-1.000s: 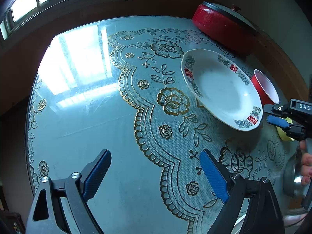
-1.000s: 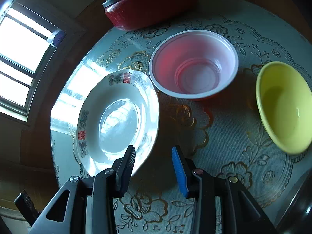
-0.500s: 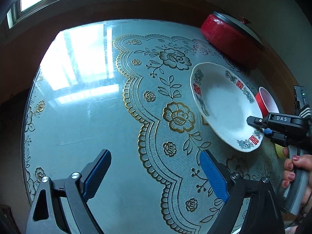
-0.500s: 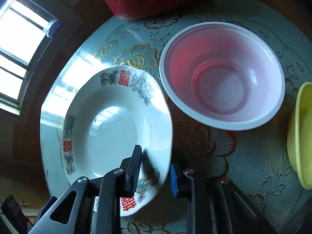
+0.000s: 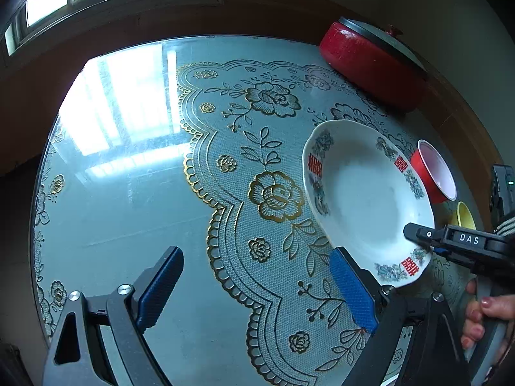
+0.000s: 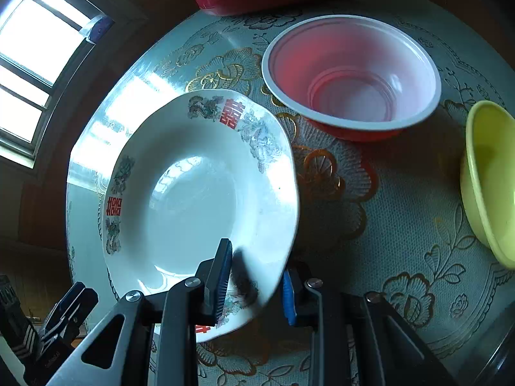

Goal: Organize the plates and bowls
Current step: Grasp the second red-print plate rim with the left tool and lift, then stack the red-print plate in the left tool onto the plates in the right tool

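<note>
A white plate with red characters and flowers on its rim (image 6: 193, 189) lies on the round table; it also shows in the left wrist view (image 5: 367, 199). My right gripper (image 6: 256, 284) has one finger above and one below the plate's near rim, shut on it; it also shows in the left wrist view (image 5: 428, 241). A red bowl with a white inside (image 6: 351, 74) and a yellow bowl (image 6: 492, 177) stand to the right. My left gripper (image 5: 254, 289) is open and empty above the tablecloth, left of the plate.
A red lidded pot (image 5: 373, 61) stands at the table's far edge by the wall. The glass-topped table (image 5: 122, 173) carries a lace cloth with gold flowers. A window (image 6: 29, 48) lies beyond the far left edge.
My right gripper moved forward over the plate's near rim and closed on it. The left gripper shifted a little, staying open.
</note>
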Available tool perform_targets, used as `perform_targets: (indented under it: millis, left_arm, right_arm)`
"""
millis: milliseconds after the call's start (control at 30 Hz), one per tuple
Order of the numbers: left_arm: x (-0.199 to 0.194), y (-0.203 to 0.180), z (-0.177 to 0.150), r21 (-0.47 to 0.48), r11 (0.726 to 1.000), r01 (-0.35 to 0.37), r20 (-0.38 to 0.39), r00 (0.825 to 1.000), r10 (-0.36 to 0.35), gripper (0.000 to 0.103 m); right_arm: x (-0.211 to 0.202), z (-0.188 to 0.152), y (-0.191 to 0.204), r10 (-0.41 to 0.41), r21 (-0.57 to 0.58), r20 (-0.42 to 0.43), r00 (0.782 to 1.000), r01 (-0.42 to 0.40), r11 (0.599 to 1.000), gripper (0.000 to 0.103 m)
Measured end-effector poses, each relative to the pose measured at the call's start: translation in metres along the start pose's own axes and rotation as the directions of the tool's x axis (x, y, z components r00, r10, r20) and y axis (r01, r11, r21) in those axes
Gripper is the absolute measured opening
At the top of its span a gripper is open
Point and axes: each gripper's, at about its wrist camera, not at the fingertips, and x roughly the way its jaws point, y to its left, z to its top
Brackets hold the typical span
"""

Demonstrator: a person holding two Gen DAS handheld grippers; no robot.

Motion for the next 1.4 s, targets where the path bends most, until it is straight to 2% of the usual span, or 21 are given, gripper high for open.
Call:
perform_targets:
  millis: [167,433,667,833,1033,1167,1400]
  left_arm:
    - [0.003,-0.017,0.012,0.041,0.999,0.021,0.018,1.000,-0.022,0.093]
    - [0.018,-0.040,0.032,0.131,0.991,0.028,0.018,0.999,-0.031,0.094]
    - [0.034,-0.051,0.041,0.171,0.985,0.035,-0.002,0.999,-0.036,0.094]
    - [0.040,-0.055,0.043,0.181,0.982,0.053,-0.001,0.999,-0.054,0.094]
    - [0.048,-0.066,0.047,0.243,0.967,0.079,0.007,0.996,-0.084,0.088]
    - [0.056,-0.070,0.049,0.261,0.960,0.101,-0.007,0.995,-0.103,0.077]
    - [0.067,-0.072,0.050,0.273,0.950,0.151,-0.038,0.988,-0.146,0.074]
  right_arm:
    - [-0.005,-0.009,-0.007,0.002,0.008,0.005,1.000,-0.002,1.000,0.027]
    - [0.000,-0.002,-0.003,0.002,0.000,-0.005,1.000,-0.002,1.000,0.028]
    - [0.008,-0.002,0.005,-0.018,-0.028,-0.014,1.000,0.017,0.999,0.029]
    - [0.013,0.004,0.003,0.003,0.006,0.005,1.000,-0.003,1.000,0.031]
    - [0.015,0.019,-0.008,0.037,0.068,0.041,0.998,-0.040,0.997,0.031]
    - [0.020,0.029,-0.009,0.067,0.078,0.051,0.996,-0.071,0.994,0.031]
    - [0.024,0.035,-0.006,0.078,0.050,0.070,0.994,-0.082,0.995,0.033]
